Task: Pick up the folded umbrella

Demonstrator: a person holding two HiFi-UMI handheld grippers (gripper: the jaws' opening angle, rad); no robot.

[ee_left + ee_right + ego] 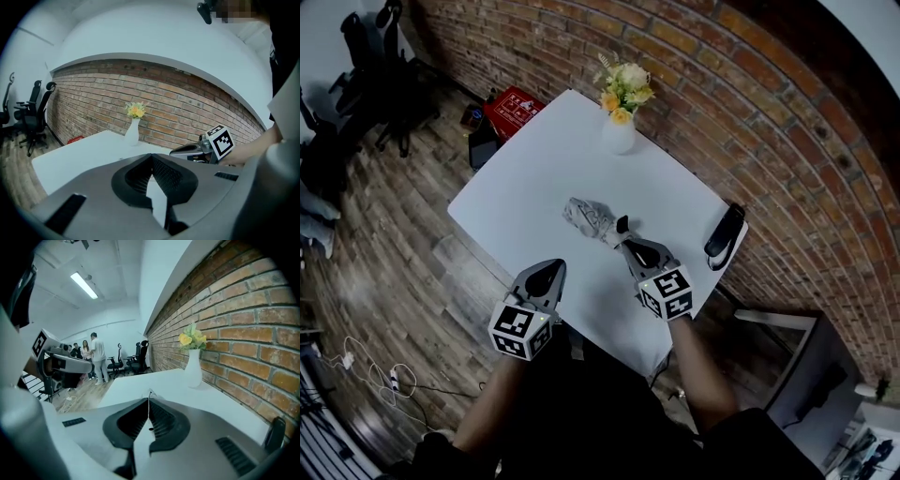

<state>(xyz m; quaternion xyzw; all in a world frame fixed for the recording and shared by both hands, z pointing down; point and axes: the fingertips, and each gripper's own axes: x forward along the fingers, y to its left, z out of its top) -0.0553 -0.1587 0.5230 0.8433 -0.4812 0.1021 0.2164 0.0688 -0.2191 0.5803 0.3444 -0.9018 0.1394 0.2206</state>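
1. The folded umbrella point(589, 217) lies mid-frame on the white table point(534, 169).
2. The right gripper point(628, 240), clenched and empty, points at the umbrella's lower-right end, just beside it.
3. The left gripper point(553, 269), also clenched, sits lower left, apart.

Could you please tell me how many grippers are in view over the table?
2. The left gripper hangs over the near edge of the table, jaws together. The right gripper, also shut, points at the near end of the folded umbrella in the table's middle. None seem hidden.
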